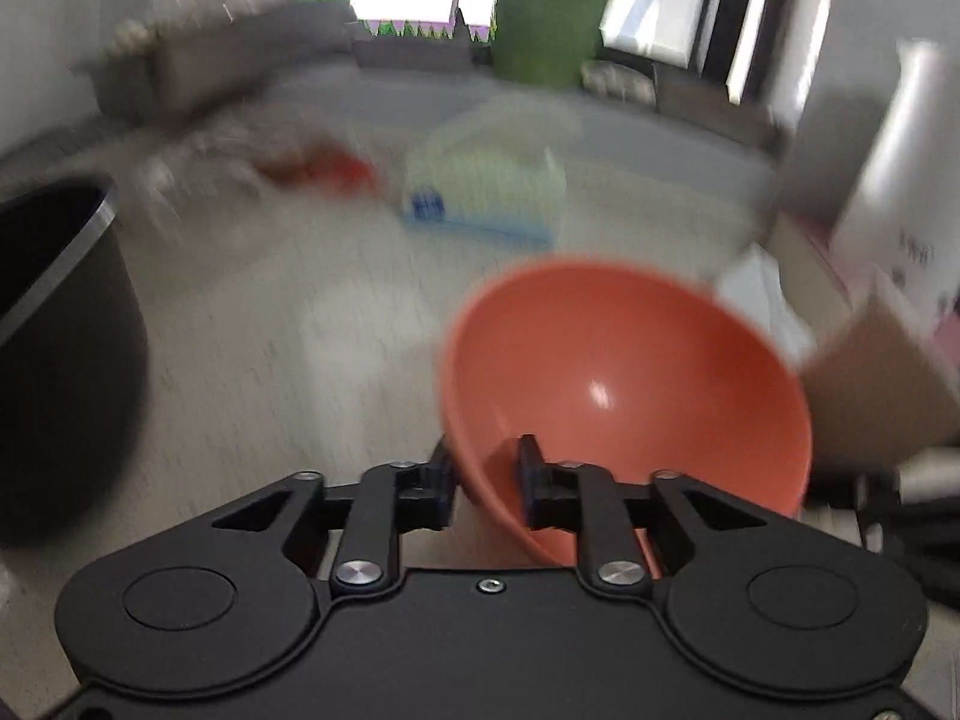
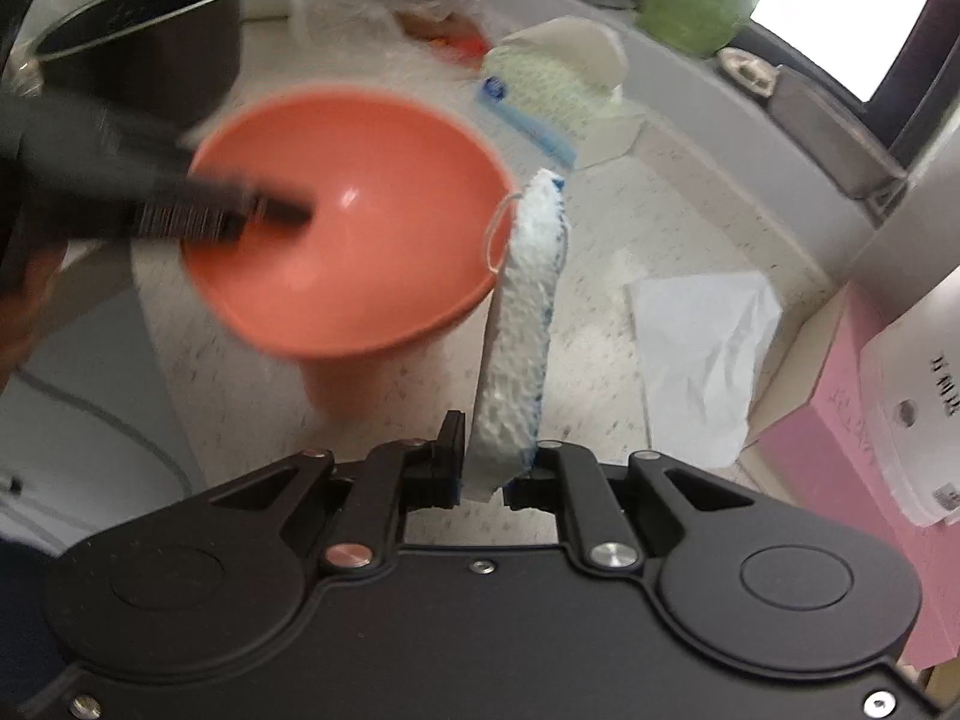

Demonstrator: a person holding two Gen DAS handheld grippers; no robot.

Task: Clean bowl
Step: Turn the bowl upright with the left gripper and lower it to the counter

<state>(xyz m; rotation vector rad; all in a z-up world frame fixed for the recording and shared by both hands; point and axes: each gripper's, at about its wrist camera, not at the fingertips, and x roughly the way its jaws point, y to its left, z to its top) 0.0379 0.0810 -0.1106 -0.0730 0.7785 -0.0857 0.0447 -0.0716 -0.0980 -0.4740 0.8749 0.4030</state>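
Speckled table (image 2: 690, 192): orange bowl (image 2: 354, 222) at 10 o'clock, rim between left gripper (image 1: 485, 468) jaws, loosely; right gripper (image 2: 498, 450) clenches sponge (image 2: 522, 324) (wiping apparently not begun)

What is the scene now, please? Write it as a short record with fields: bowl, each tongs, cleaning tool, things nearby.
bowl: orange bowl, tilted, looks empty inside
left tongs: left tongs astride the bowl's rim, one finger inside, one outside; pads not clearly pressing
right tongs: right tongs shut on white-and-blue sponge cloth, beside the bowl
surface: speckled counter
nearby: dark pot, white paper, pink box
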